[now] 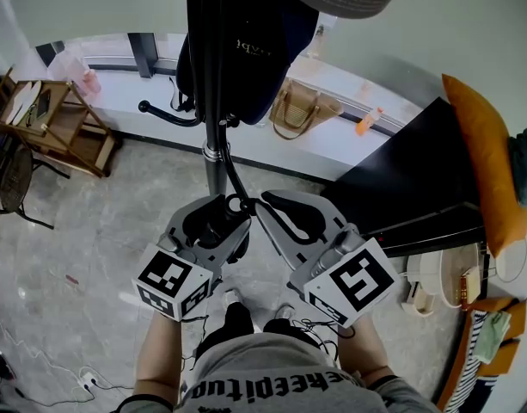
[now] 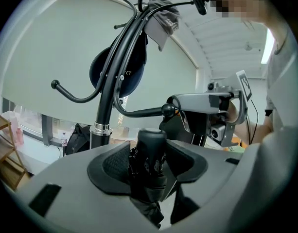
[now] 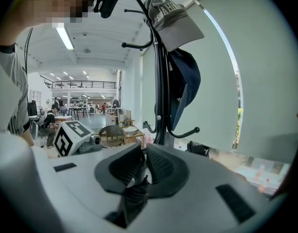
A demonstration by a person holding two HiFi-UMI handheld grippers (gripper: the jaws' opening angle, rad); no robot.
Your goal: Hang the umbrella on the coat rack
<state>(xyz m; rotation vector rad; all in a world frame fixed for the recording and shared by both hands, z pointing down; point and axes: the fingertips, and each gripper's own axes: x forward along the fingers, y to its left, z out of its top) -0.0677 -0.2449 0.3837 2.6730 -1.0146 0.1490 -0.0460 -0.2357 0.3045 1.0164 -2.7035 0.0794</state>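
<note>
Black and folded tight, the one umbrella (image 2: 149, 171) stands upright between the jaws of the left gripper (image 2: 148, 152), whose pads close on its bunched ribs just under the rounded end cap. The right gripper (image 3: 143, 161) sits beside it, jaws almost together, pinching a dark crumpled piece of the same umbrella; whether that is strap or cloth I cannot tell. Each of the two tools carries one cube with square markers, the left cube (image 1: 173, 280) and the right cube (image 1: 353, 282) both nearest the person's body. Straight ahead rises the single coat rack (image 1: 214, 157), a black pole on the grey stone floor. Two of its lower hooks show from the left gripper's side: one (image 2: 73, 96) sweeps out leftward, the other (image 2: 144, 113) ends in a ball tip just above and beyond the umbrella's cap, so the umbrella is close to that hook but not yet on it. Two caps hang higher up, a grey cap (image 3: 170, 21) and a navy cap (image 3: 185, 81). One straw handbag (image 1: 302, 110) rests on the window ledge behind.
</note>
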